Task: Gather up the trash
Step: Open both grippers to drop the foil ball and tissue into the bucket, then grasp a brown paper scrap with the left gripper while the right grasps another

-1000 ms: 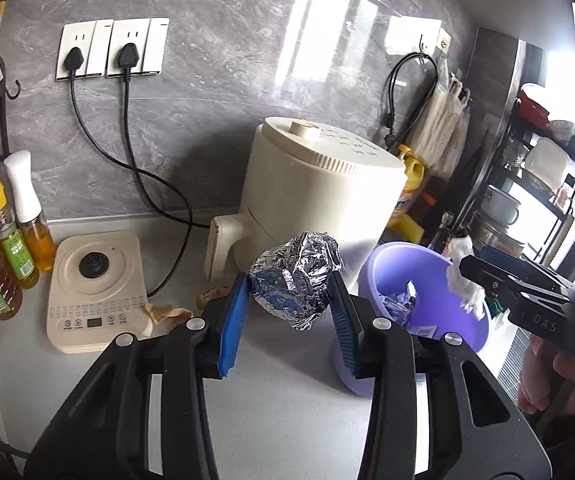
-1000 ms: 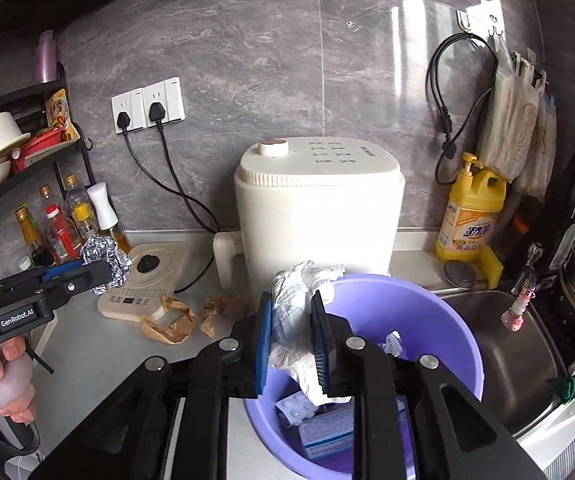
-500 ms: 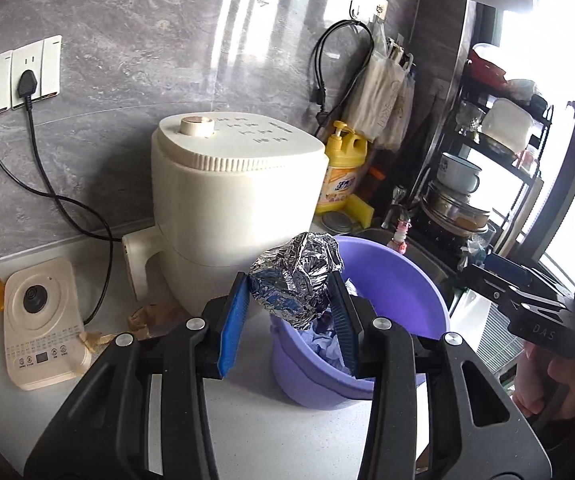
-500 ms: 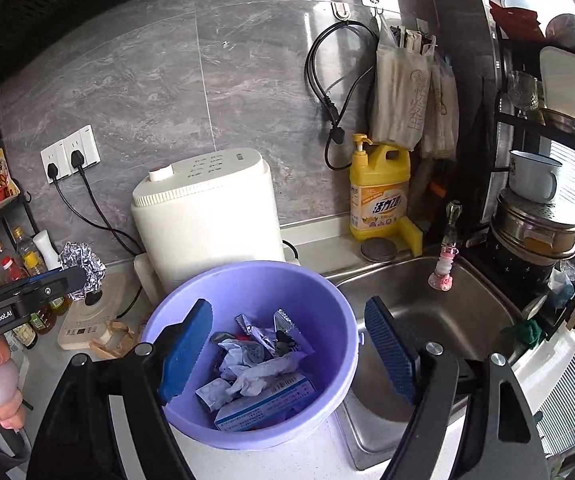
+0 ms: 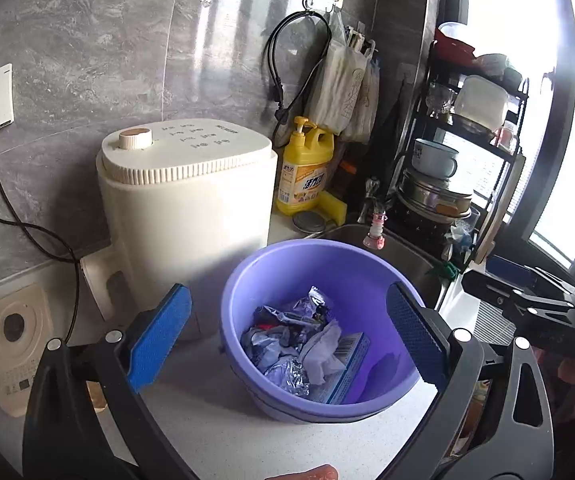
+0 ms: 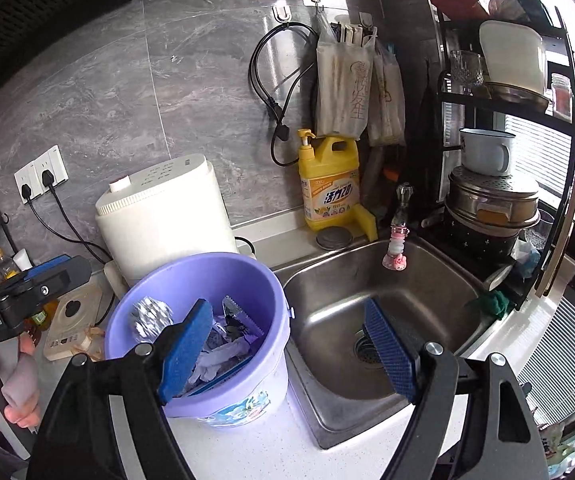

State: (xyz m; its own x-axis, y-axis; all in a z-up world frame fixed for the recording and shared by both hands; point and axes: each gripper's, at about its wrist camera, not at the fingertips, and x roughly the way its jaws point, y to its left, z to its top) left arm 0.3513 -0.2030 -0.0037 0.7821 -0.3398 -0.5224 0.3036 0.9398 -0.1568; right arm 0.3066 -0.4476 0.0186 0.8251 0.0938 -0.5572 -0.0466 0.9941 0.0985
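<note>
Left claw (image 5: 287,336) apart and empty over the bucket (image 5: 247,276), right claw (image 6: 289,346) apart too, foil ball (image 6: 149,318) inside with other trash; risk: scraps (image 6: 93,334) by the hob get missed, or a finger clips the rim and tips it.

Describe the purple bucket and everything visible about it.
The purple bucket is round, smooth plastic, lilac inside and out, with a floral label low on its outer wall. It stands upright on the white countertop, between the cream appliance and the steel sink. Inside lie a crumpled foil ball, foil wrappers, white tissue and a blue carton. Neither open hand-held gripper touches it.
</note>
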